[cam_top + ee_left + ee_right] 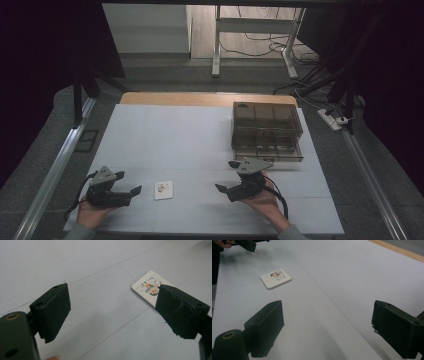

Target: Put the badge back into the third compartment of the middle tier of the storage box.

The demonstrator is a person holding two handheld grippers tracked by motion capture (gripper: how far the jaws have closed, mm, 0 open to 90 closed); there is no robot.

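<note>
A white sheet [200, 135] covers the table, whose wooden far edge [200, 98] shows beyond it. At the near left the left gripper [127, 191] rests in the person's left hand [90, 212], its jaws spread wide with nothing between them. In the left gripper view one black pad [53, 311] stands at the left and the other just overlaps the corner of a small white card [147, 287] — flat on the sheet, with a little coloured picture on its face. In the high view the card [164, 190] lies between the two grippers, nearer the left one. To its right the right gripper [226, 176] sits in the right hand [262, 200], jaws likewise wide apart and empty, pointing left toward the card [275, 278]. Farther right and beyond, a smoky clear plastic box with compartments [267, 131] stands on the sheet — just beyond the right gripper.
</note>
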